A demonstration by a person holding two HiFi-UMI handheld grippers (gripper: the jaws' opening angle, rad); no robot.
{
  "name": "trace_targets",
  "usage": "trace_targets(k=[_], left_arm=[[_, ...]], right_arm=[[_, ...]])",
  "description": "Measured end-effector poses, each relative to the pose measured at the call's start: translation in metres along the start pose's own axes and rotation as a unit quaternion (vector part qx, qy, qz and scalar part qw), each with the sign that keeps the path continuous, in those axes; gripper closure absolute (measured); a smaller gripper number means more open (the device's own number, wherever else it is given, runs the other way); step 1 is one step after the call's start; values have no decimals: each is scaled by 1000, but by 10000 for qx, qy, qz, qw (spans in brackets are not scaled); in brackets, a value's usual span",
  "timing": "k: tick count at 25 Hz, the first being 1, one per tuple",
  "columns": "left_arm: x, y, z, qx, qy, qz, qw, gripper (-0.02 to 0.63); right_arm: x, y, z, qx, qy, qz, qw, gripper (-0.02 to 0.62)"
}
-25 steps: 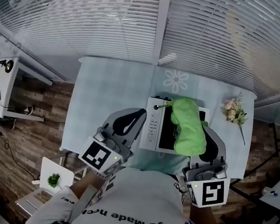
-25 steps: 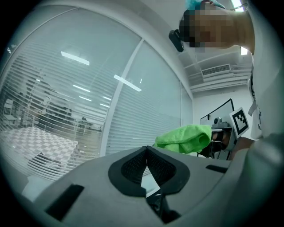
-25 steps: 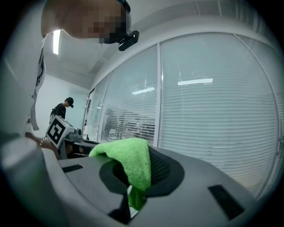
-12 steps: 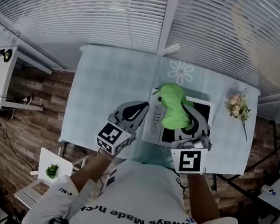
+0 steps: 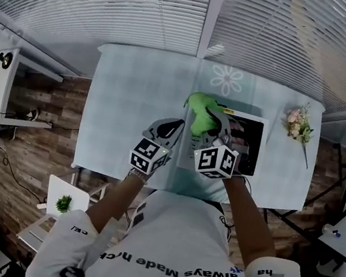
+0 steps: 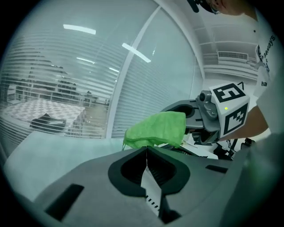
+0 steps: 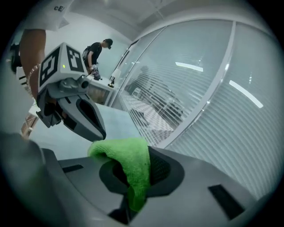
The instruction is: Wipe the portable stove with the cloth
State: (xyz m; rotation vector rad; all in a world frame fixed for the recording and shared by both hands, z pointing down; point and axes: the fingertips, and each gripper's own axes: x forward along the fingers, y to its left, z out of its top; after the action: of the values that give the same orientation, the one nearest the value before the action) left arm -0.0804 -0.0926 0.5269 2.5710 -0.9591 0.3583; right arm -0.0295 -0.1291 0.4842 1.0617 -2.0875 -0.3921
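- Right gripper (image 7: 133, 195) is clamped on the green cloth (image 7: 133, 162), held over the far left corner of the portable stove (image 5: 251, 140).
- Left gripper (image 6: 146, 175) has its 2 jaws together and empty, just beside.
- The stove's left part is hidden beneath the cloth and right gripper.

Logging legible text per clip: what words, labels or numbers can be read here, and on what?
"always Made": upside down on the person's white shirt; the rest of that line is unclear.
Sleeve print: too small to read.
portable stove: no readable label shows.
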Motion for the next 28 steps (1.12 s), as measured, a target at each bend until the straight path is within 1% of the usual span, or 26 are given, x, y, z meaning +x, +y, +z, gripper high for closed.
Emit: trace_targets(k=[4,8,11,15,18,23,28], left_arm=[[13,6,-26,-94,224,-43,9997,594],[24,5,-48,-126,481,-160,9986,594],[31,4,-60,-134,636,-204,9977,594],[34,3,-69,-154,769,-212,9967,594],[34,3,-72,-173,812,-203,9963,594],[32,4,-73,-171,812,-172,9964,594],[25,9,-75,-143,845,-124,9962,594]], right_arm=[[32,22,-26,-386,449,227,9980,569],[58,41,-56,-690,936,515,9919,569],[69,53,-72,-842,1173,704,9870,569],[76,64,-79,-966,1302,772,9838,569],[73,68,-77,-895,1344,927,9825,569],[59,80,-78,-843,1327,1160,9807,569],[43,102,-72,-872,1336,1414,9770,569]])
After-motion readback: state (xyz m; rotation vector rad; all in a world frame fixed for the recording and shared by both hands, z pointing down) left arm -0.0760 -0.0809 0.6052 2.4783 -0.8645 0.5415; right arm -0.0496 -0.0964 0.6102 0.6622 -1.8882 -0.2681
